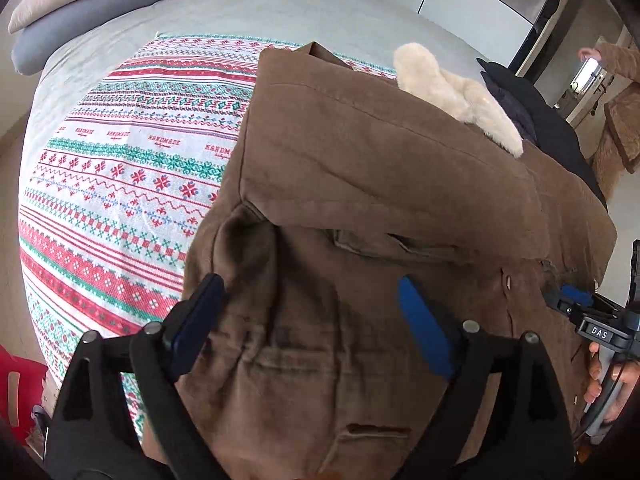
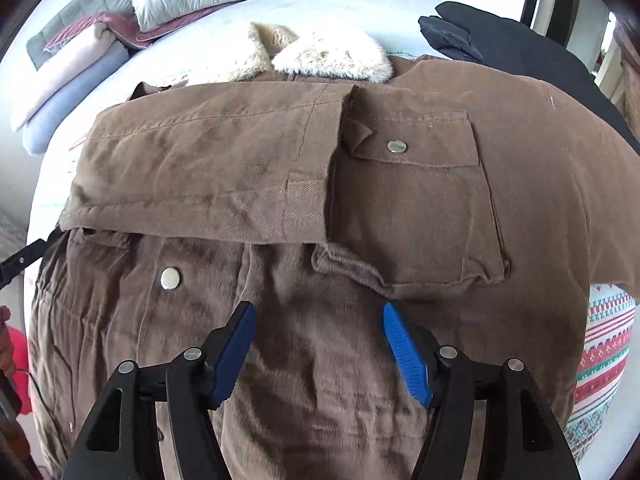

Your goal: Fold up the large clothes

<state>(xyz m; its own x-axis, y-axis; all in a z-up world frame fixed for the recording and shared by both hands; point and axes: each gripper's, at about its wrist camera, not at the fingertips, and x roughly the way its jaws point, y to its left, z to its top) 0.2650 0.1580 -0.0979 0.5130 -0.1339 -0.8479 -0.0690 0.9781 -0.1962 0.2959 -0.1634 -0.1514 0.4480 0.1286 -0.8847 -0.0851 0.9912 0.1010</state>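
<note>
Brown jacket (image 2: pixel 400 200) sprawled on the patterned blanket (image 1: pixel 120 168), one sleeve (image 2: pixel 200 168) folded across its chest (cream fleece collar (image 2: pixel 332 58) up top). Left gripper (image 1: pixel 308 324) gapes wide above the cloth, right gripper (image 2: pixel 320 344) parted too, neither seemingly pinching fabric.

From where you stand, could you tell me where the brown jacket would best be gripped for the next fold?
Probably the bottom hem of the brown jacket, nearest both open grippers. The left sleeve already lies folded across the chest, so the lower body is the loose part. Come from the near edge, the left gripper and right gripper pinching opposite corners, then lift toward the fleece collar.
</note>
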